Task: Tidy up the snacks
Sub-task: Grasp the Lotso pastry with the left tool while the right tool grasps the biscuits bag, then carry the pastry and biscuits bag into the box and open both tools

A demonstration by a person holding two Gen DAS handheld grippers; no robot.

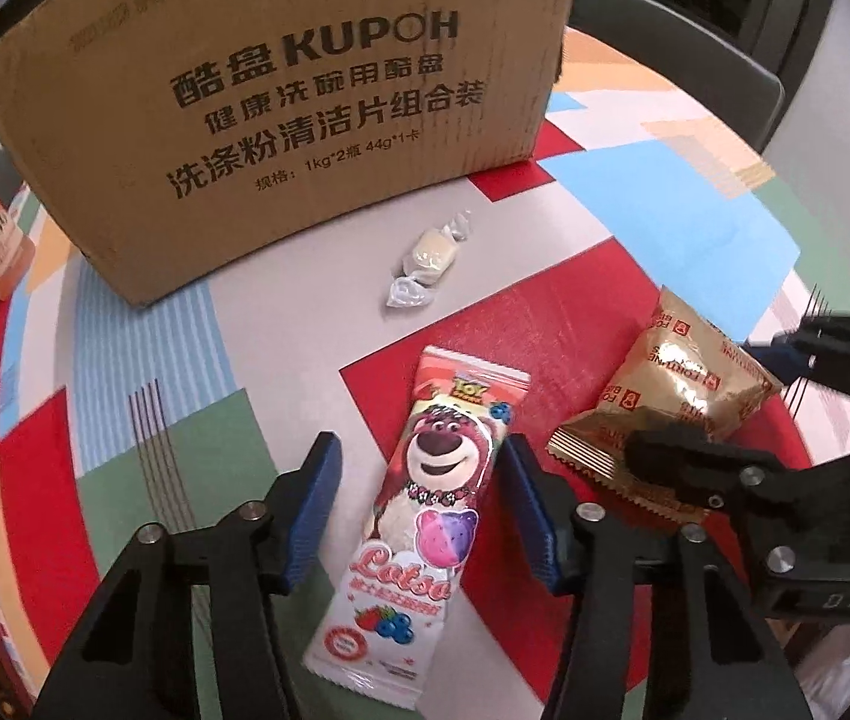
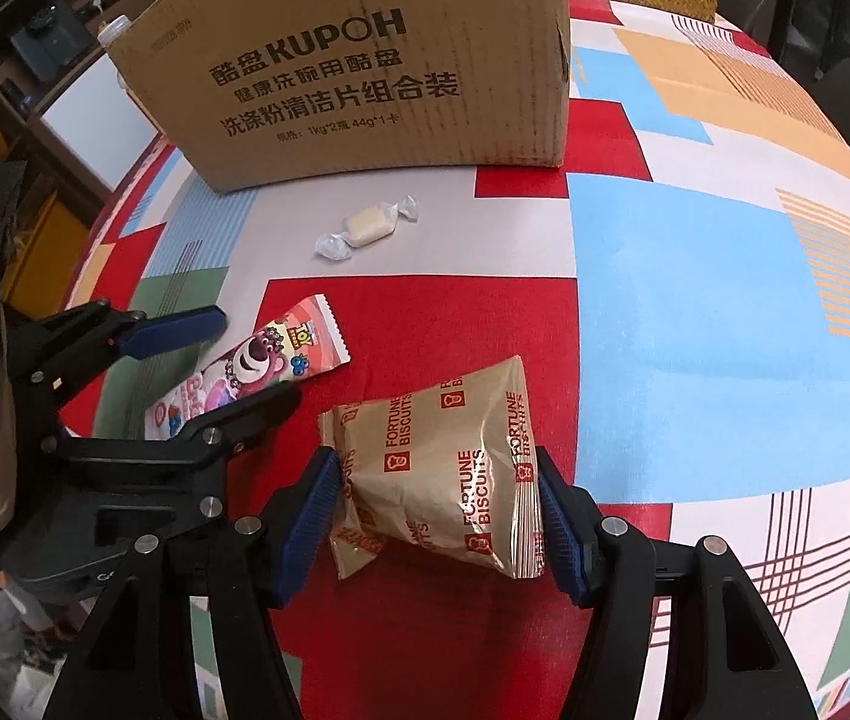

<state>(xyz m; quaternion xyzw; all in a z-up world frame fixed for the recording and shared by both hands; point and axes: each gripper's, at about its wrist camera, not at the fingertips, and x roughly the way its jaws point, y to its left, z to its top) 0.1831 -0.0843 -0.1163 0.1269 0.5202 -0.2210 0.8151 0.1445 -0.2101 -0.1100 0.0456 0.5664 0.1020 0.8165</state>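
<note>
Both fisheye views are evenly and fairly brightly lit from overhead, with only soft, short shadows under the brown printed cardboard box (image 1: pixel 281 102). Glare streaks the crinkled gold foil biscuit packet (image 2: pixel 443 468) — mild, not blinding. Straight edges bow strongly toward the dark, vignetted corners, and the rim is smeared, while the centre stays reasonably sharp.

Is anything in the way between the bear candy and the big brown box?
Only the small wrapped candy lies on the tablecloth between the Lotso bear packet and the cardboard box, a bit to the side. The left gripper already straddles the packet, open.
</note>
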